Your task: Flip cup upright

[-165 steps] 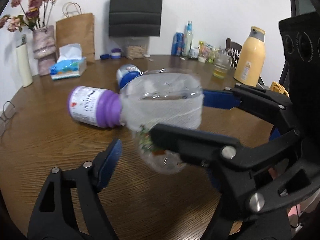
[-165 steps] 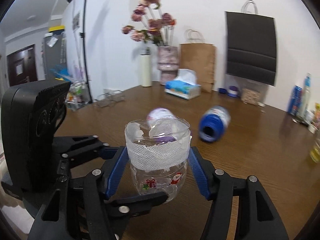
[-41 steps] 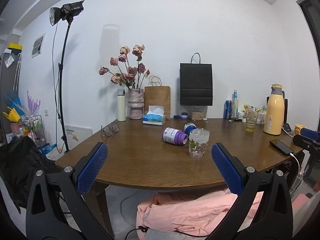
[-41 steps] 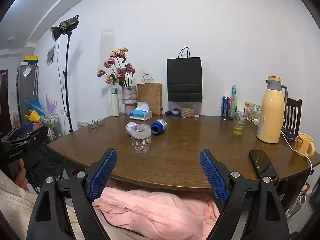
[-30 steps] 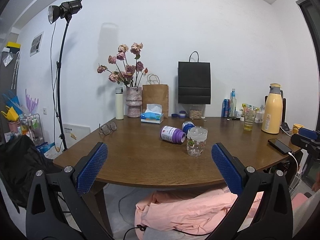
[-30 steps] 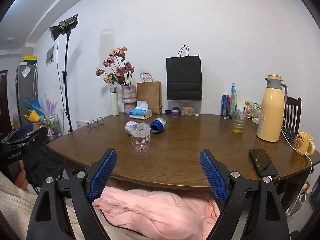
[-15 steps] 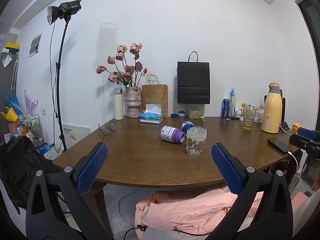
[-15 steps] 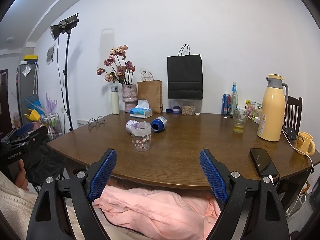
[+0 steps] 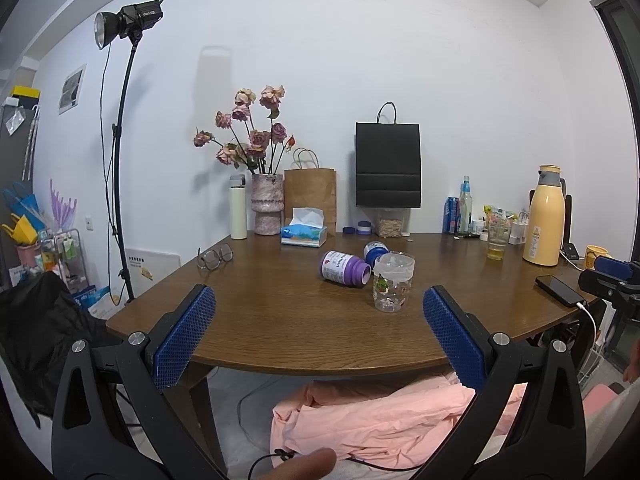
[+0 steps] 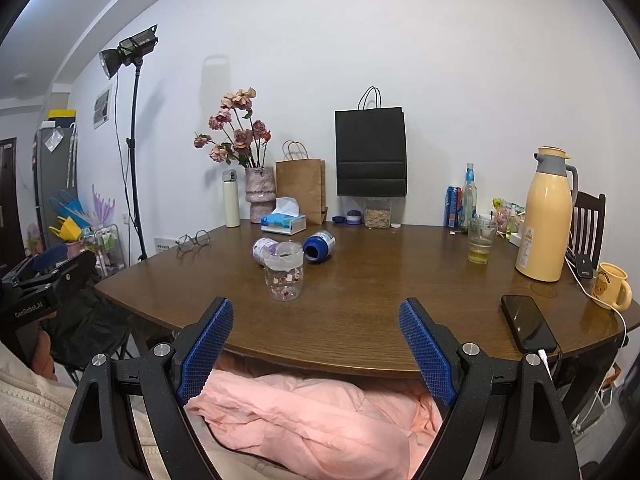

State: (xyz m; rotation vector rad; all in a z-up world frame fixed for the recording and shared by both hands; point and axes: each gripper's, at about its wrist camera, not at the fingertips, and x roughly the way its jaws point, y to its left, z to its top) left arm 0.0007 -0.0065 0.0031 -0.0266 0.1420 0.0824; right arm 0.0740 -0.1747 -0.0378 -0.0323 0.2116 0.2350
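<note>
Both tongs hang spread wide and empty off the near edge of the table (image 9: 280, 344): left gripper (image 9: 316, 334), right gripper (image 10: 316, 346). Farther in, the cup (image 10: 283, 270) stands upright, a purple-capped bottle (image 9: 344, 269) lying just behind it.

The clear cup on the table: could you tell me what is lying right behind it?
Behind the clear cup lie two containers on their sides: a purple-capped bottle and a blue-capped one. From the left wrist view the cup covers part of the blue one; whether either touches the cup cannot be told.
</note>
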